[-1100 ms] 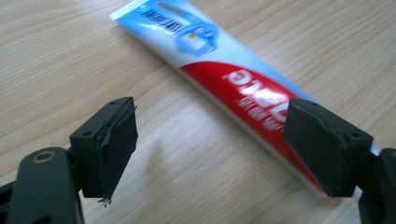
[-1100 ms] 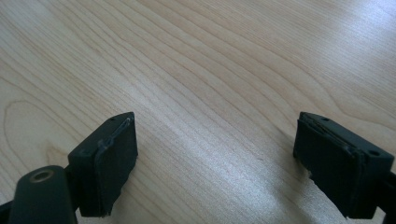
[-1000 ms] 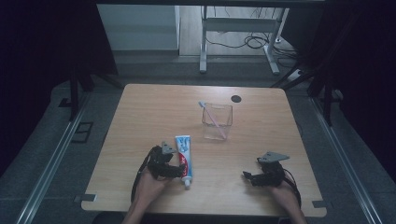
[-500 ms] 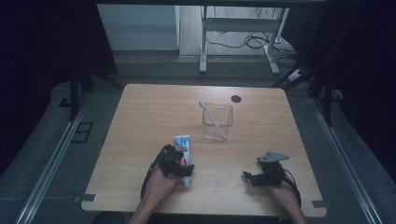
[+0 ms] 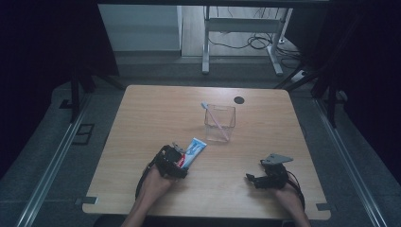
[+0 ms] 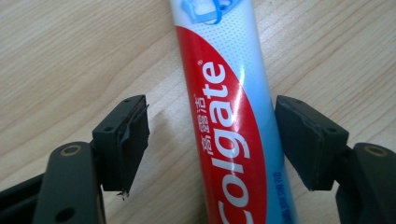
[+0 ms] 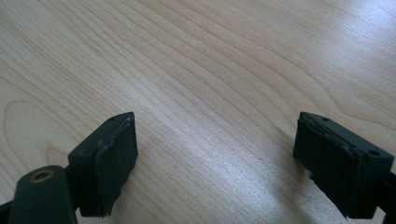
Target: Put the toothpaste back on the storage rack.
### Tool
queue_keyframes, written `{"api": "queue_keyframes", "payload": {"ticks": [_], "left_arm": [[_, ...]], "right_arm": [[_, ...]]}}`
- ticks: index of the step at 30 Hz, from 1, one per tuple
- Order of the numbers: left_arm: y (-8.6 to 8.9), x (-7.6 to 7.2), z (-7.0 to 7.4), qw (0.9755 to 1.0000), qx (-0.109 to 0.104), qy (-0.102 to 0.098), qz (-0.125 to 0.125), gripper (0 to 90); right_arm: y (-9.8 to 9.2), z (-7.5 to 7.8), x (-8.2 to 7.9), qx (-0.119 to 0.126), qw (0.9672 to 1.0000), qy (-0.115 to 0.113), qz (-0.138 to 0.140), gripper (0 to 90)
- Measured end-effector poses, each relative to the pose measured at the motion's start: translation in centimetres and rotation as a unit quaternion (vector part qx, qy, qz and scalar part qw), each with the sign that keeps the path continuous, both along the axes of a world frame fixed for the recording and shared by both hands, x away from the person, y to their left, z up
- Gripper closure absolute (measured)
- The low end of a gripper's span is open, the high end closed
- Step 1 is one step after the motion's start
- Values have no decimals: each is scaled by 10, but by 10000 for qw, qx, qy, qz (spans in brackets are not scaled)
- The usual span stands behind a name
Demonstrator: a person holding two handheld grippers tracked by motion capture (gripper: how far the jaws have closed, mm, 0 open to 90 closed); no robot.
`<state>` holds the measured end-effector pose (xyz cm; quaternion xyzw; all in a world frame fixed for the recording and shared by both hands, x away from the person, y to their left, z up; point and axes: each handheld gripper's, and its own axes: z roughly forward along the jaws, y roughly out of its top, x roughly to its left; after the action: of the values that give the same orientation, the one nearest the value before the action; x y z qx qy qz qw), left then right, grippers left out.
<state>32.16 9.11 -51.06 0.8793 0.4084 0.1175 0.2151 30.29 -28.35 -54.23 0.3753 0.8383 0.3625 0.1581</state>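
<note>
Here the left gripper [image 5: 176, 161] is straddling the toothpaste tube [image 6: 231, 121], which is lying flat on the table [image 5: 156, 113] just on the near side of the clear cup [image 5: 220, 123], its far end pointing toward that cup. The jaws have just been closing with the tube between them, but they are not pressing yet: in the left gripper view the right pad is sitting just beside the tube's edge and the left pad is standing apart from it, with bare wood showing between. The tube is therefore lying off-centre in the grip, so nudging the gripper sideways before closing further would likely keep it from skidding or twisting. A gentle squeeze on the body seems wise, since a soft tube could buckle. The right gripper [image 5: 265, 176] is resting near the table's near right edge, its jaws spread wide over bare wood.
</note>
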Motion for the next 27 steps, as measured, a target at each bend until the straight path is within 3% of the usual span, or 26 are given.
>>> {"api": "queue_keyframes", "payload": {"ticks": [11, 27], "left_arm": [[-10, 16, 4, 9992, -66, 301, -257, 420], [-19, 32, 7, 9971, 79, 706, -286, 453]], "right_arm": [[0, 0, 0, -7, 10000, -2, -4, 136], [0, 0, -1, -34, 10000, 4, -48, 129]]}}
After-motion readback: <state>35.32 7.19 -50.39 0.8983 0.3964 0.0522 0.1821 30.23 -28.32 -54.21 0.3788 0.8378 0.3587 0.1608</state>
